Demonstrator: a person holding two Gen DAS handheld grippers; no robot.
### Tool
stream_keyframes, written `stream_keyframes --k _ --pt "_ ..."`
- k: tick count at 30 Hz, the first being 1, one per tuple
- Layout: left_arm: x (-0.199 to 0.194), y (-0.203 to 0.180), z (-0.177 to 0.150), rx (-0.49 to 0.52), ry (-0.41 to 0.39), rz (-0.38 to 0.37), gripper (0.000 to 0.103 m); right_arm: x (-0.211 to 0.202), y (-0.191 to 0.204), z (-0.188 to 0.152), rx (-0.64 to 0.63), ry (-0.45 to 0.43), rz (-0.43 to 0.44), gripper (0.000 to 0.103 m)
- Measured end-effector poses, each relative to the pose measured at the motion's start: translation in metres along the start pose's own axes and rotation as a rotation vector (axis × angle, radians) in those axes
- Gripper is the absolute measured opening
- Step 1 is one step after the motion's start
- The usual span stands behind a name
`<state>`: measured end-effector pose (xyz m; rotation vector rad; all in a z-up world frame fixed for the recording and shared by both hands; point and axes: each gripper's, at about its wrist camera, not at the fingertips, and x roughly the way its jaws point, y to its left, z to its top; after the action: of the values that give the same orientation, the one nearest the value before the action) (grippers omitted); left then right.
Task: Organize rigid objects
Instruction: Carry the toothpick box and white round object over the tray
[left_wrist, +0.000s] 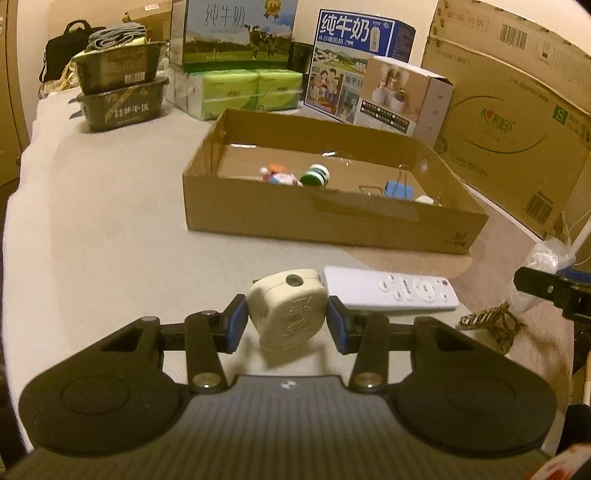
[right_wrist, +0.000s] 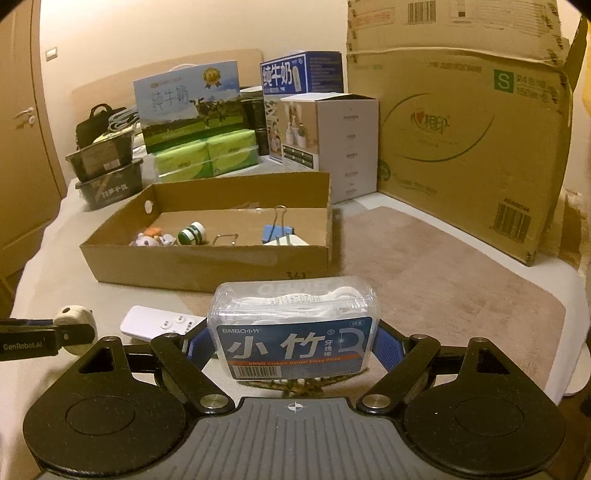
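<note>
The left gripper (left_wrist: 286, 325) squeezes a smooth, rounded cream plastic tape measure (left_wrist: 287, 308). The right gripper (right_wrist: 291, 341) clamps a clear, boxy plastic floss-pick box (right_wrist: 291, 328). Bare table (left_wrist: 110, 221) lies before the shallow brown cardboard tray (left_wrist: 325, 218).

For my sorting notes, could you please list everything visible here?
Tape measure: 1, cream, in left gripper.
Floss pick box: 1, clear and blue, in right gripper.
Remote: 1, white, on the table before the tray.
Cardboard tray: 1, brown, mid-table.
Binder clip: 1, blue, inside tray.
Small bottle: 1, green-white, inside tray.
Left gripper: black, blue pads, shut.
Right gripper: black, shut.
</note>
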<state>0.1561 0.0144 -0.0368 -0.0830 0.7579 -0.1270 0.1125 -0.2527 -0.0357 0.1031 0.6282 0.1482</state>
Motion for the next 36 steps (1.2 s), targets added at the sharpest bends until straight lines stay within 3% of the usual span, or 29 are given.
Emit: stream_keyframes --k 18,36 --pt "0.004 0.013 0.057 0.090 -0.012 -0.032 0.042 0.022 0.027 0.034 -0.029 0.004 0.059 0.085" --pt "0.028 0.015 0.110 0.144 -0.028 -0.058 0.042 0.057 0.028 0.083 -0.065 -0.003 0.067 0.085"
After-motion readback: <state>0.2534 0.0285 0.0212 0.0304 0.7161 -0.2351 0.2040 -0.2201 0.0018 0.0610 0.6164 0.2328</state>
